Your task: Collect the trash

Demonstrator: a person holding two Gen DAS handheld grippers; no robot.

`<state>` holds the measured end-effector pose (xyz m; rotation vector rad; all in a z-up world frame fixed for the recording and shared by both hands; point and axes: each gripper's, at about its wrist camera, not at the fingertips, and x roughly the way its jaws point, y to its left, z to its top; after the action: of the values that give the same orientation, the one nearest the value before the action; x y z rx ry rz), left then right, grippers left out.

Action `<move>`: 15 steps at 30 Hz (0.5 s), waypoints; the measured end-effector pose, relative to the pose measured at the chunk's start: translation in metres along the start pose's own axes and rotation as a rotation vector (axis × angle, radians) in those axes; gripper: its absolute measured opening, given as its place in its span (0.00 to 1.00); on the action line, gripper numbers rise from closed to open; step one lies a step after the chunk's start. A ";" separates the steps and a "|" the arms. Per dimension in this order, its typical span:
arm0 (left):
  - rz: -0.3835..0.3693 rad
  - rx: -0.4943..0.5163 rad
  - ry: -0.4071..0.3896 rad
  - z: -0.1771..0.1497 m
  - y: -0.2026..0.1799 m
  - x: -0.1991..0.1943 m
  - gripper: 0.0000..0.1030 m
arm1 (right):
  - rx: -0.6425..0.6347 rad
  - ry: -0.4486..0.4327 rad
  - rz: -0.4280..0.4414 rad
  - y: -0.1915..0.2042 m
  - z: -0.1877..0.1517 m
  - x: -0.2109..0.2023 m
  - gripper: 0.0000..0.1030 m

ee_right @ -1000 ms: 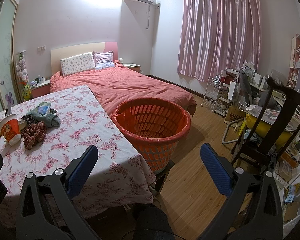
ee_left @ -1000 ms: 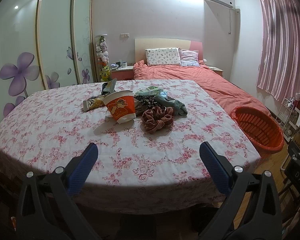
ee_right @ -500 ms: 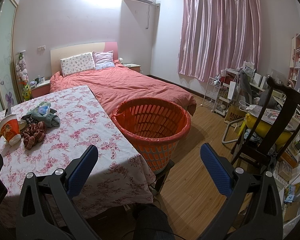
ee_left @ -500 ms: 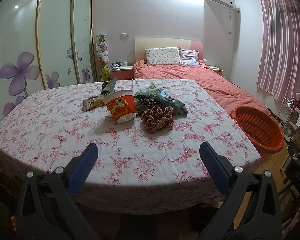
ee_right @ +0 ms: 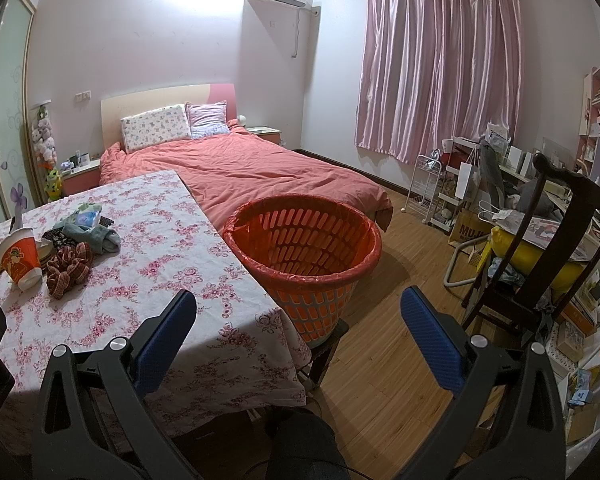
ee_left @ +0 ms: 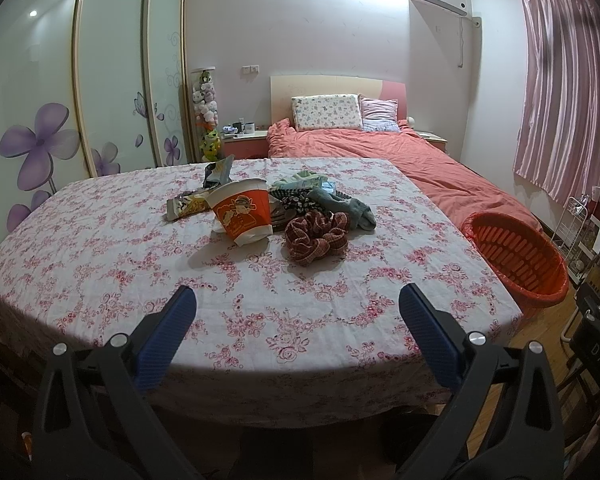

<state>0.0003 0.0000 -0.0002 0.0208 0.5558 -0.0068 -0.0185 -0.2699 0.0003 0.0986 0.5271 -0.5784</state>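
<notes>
Orange paper cup (ee_left: 242,215), wrappers (ee_left: 188,204) and a plaid scrunchie (ee_left: 315,234) crowd the floral tabletop (ee_left: 100,264); both tools, left (ee_left: 296,312) and right (ee_right: 298,314), gape empty. Orange basket (ee_right: 300,276) stands beside; a box (ee_right: 470,232) possibly reads "MUJI".

A matt cotton-looking tablecloth (ee_left: 100,264) with a rose print covers the table; at its twelve o'clock stands a glossy printed paper cup (ee_left: 242,213), with a soft checked cloth scrunchie (ee_left: 315,238) at the cup's three o'clock and a shiny foil wrapper (ee_left: 186,205) at its ten; the slatted basket (ee_right: 304,248) is smooth orange plastic lined with thin film; the floor (ee_right: 388,344) is satin wood; the curtain (ee_right: 440,64) is sheeny fabric.
</notes>
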 end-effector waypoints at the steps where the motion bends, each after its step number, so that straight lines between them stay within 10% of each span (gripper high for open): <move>1: 0.000 0.000 0.000 0.000 0.000 0.000 0.96 | 0.000 0.000 0.000 0.000 0.000 0.000 0.98; 15: 0.000 -0.001 0.001 0.000 0.000 -0.001 0.96 | 0.000 0.001 0.000 -0.001 0.000 0.000 0.98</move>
<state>-0.0006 -0.0003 0.0007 0.0201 0.5572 -0.0068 -0.0188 -0.2706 0.0004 0.0987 0.5280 -0.5783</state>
